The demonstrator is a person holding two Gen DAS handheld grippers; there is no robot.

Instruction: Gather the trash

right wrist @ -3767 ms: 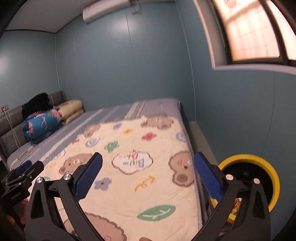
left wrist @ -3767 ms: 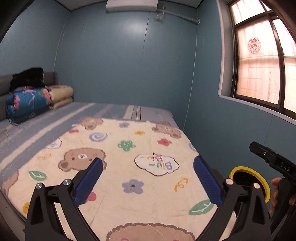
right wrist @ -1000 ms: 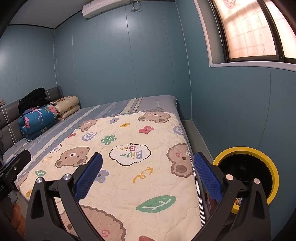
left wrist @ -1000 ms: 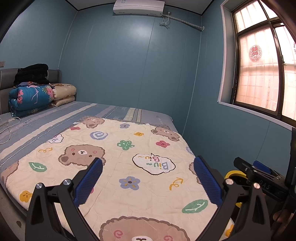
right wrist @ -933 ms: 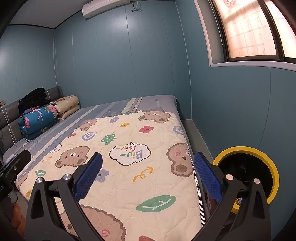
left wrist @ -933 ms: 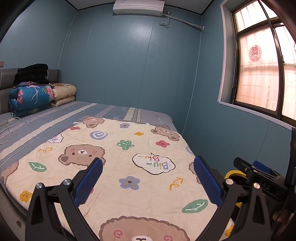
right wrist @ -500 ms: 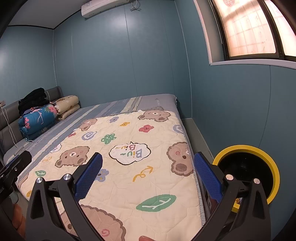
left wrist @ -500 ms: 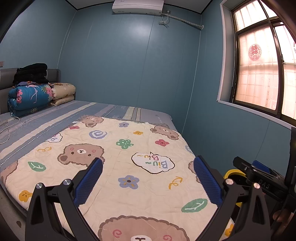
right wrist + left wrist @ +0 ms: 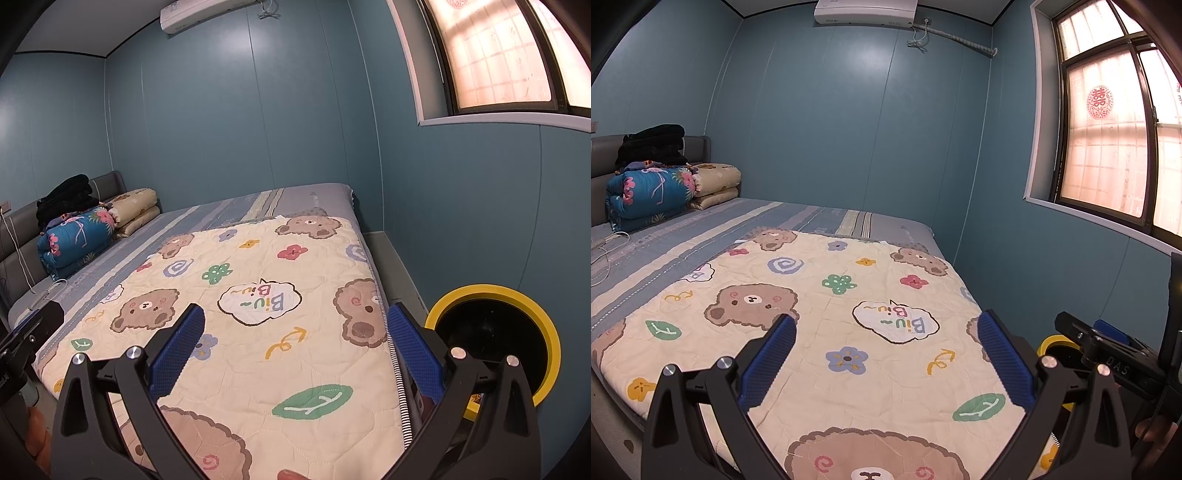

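My left gripper (image 9: 886,354) is open and empty, held above the near end of a bed with a cream bear-print quilt (image 9: 827,317). My right gripper (image 9: 295,350) is open and empty too, over the quilt (image 9: 258,332) near its right edge. A yellow-rimmed black bin (image 9: 495,339) stands on the floor between the bed and the right wall, just right of my right gripper. In the left wrist view the bin (image 9: 1052,347) is partly hidden behind the right gripper's body (image 9: 1115,358). No loose trash shows on the quilt.
Folded blankets (image 9: 653,192) and dark clothes (image 9: 652,147) are stacked at the headboard on the far left. A white cable (image 9: 605,251) lies on the striped sheet. Blue walls close in the bed; a window (image 9: 1115,140) is on the right wall.
Over the last second both views barely shift. Since 3.8 s ago both grippers have pulled back and levelled, showing more of the room.
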